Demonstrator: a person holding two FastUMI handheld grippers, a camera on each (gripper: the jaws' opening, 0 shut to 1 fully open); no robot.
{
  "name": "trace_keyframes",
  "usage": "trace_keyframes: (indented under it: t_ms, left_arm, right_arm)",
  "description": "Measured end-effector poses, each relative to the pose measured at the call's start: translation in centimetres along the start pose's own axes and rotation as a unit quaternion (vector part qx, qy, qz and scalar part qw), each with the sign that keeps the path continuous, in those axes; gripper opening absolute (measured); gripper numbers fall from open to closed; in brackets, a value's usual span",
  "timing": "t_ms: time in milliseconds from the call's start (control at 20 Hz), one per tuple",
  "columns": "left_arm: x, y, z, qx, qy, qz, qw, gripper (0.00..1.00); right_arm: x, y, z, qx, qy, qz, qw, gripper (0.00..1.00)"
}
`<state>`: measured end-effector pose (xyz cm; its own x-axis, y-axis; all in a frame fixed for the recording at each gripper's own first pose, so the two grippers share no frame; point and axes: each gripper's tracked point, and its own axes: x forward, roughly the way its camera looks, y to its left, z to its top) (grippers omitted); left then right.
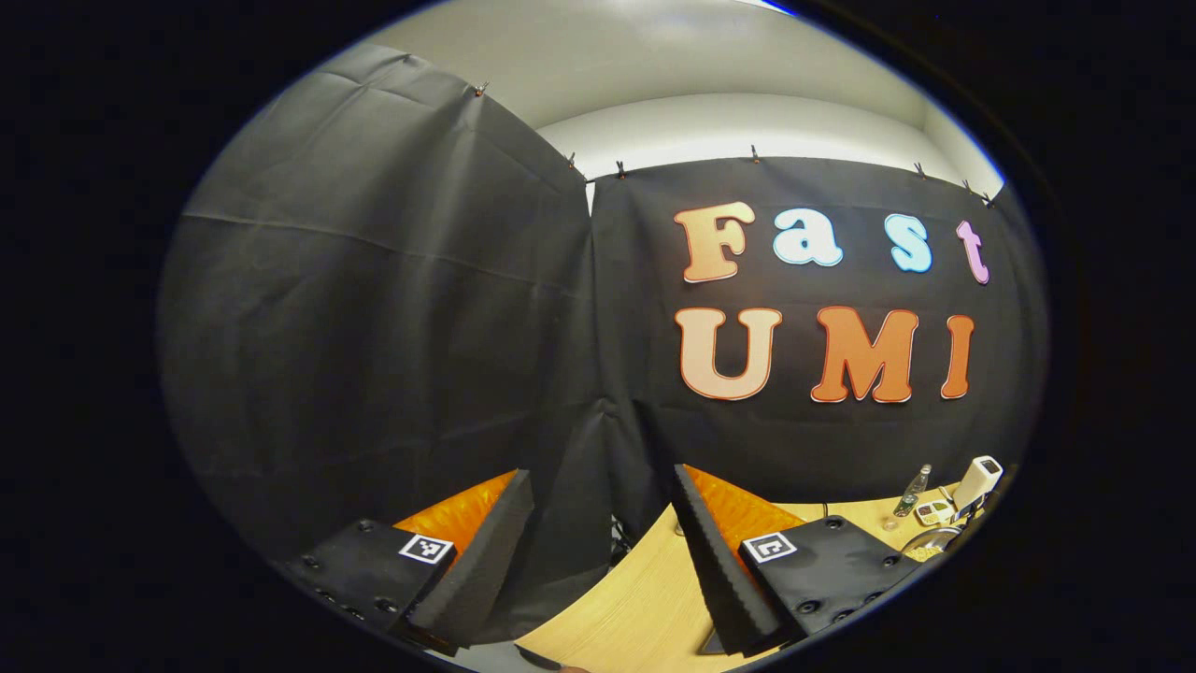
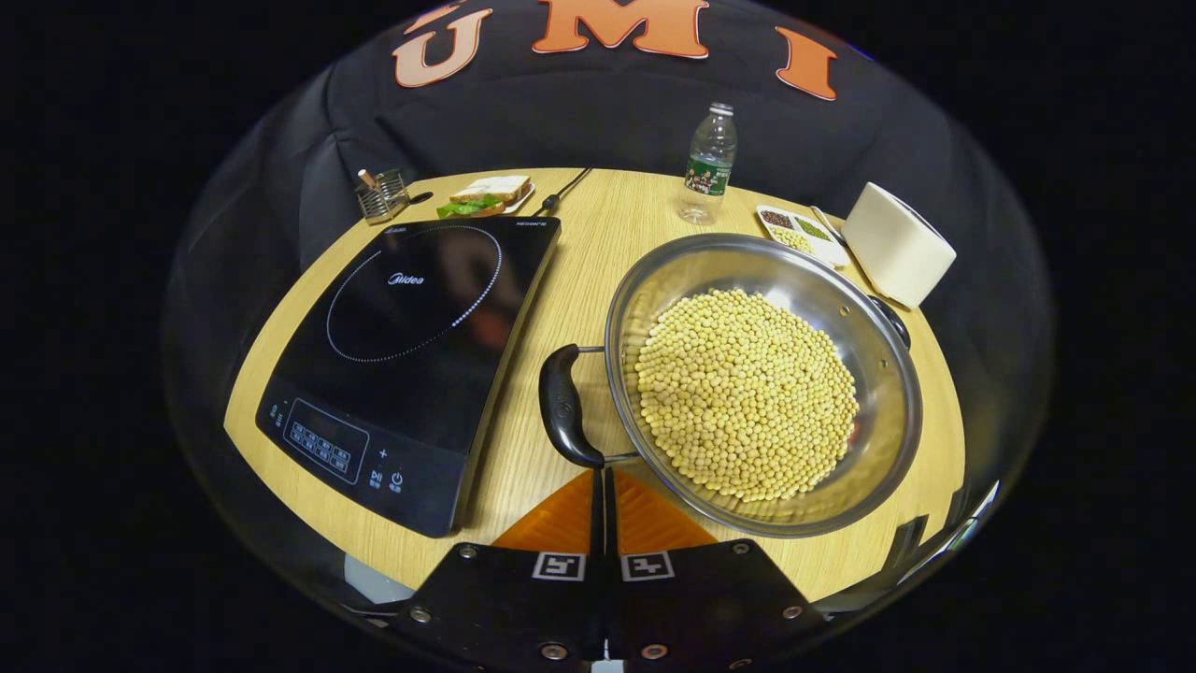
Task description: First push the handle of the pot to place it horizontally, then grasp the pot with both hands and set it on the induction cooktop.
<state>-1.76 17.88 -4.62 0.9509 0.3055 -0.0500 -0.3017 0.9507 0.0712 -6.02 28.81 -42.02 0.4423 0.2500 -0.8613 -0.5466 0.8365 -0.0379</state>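
A round, light wood surface [image 2: 579, 271] stands in a booth hung with black cloth, with a pale wall and ceiling above the cloth in the left gripper view. In the right gripper view the right gripper [image 2: 603, 486] has its fingers pressed together with nothing between them, the tips just beside the near end of the pot's black handle [image 2: 563, 408], which runs lengthwise toward the camera on the pot's left side. The steel pot [image 2: 846, 308] sits on the surface to the right of the gripper's line, filled with a heap of yellow beans [image 2: 746, 393]; a second dark handle [image 2: 892, 320] shows at its far rim. The black induction cooktop [image 2: 411, 355] lies flat to the left of the pot, near it but apart, with bare wood between them. Behind them stand a water bottle [image 2: 709, 164], a small tray of beans [image 2: 802, 232], a white cylinder-shaped object [image 2: 897, 245], a sandwich [image 2: 489, 194] and a wire holder [image 2: 381, 196], with a dark cable [image 2: 566, 192] running off the far edge. The left gripper [image 1: 603, 561] is held high with its fingers spread wide and holding nothing, aimed at the cloth wall with the surface's edge [image 1: 645, 589] below it.
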Motion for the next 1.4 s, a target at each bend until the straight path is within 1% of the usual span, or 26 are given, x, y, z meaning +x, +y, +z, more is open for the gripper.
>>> trace_keyframes:
  t_ms: [150, 700, 1400]
  left_arm:
    - [0.8, 0.6, -0.4, 0.007, 0.0, 0.003, 1.0, 0.97]
    - [2.3, 1.9, -1.0, 0.003, 0.006, 0.007, 1.0, 0.97]
    - [4.2, 2.3, -2.1, 0.0, 0.018, -0.001, 1.0, 0.97]
  right_arm:
    - [0.5, 0.4, 0.7, 0.002, -0.001, -0.002, 1.0, 0.0]
    - [1.5, 1.2, 2.3, 0.025, 0.002, -0.008, 1.0, 0.0]
    - [2.5, 1.9, 4.2, 0.047, 0.0, -0.014, 0.999, 0.0]
